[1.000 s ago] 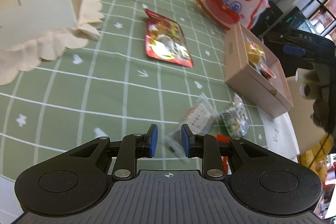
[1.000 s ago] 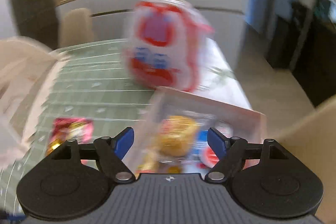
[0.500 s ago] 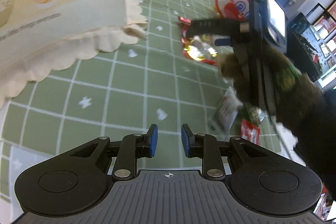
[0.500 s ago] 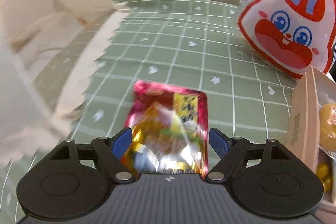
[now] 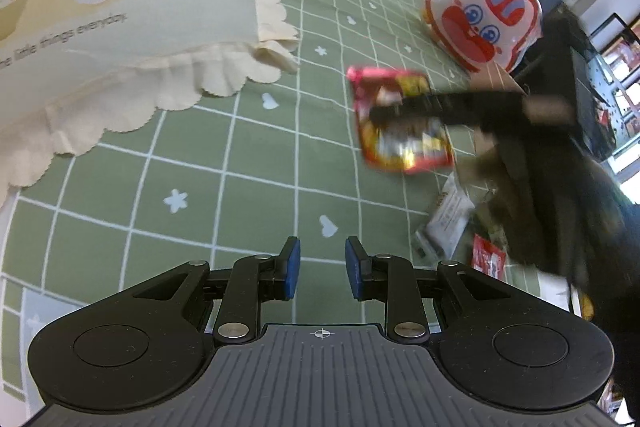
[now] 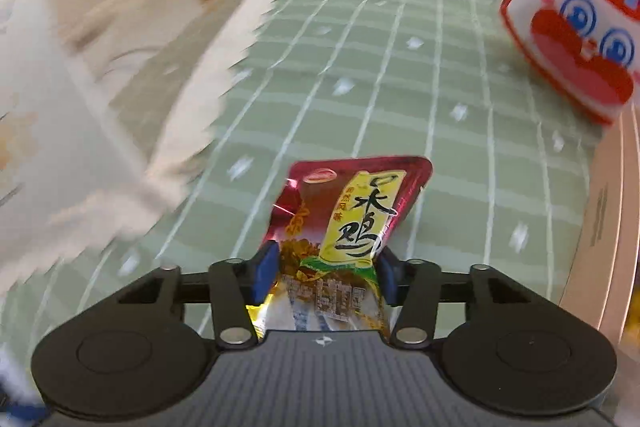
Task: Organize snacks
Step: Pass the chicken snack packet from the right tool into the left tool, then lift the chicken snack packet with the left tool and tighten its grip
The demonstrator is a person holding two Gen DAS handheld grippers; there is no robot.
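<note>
My right gripper (image 6: 325,269) is closing its jaws on the red snack packet (image 6: 352,215), whose lower part sits between the blue pads, lifted just above the green checked tablecloth (image 6: 360,75). My left gripper (image 5: 319,267) hangs empty over the cloth, its jaws parted by a narrow gap. The cream fabric bag (image 5: 120,7) stands nearby.

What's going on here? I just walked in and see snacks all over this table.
A person is sorting snacks with two handheld grippers. The right gripper is closing on a red snack packet, its lower part between the pads, above the green checked tablecloth. The left gripper hangs over the cloth with nothing between its fingers. A cream fabric bag, a rabbit-face bag and a cardboard box sit around.
</note>
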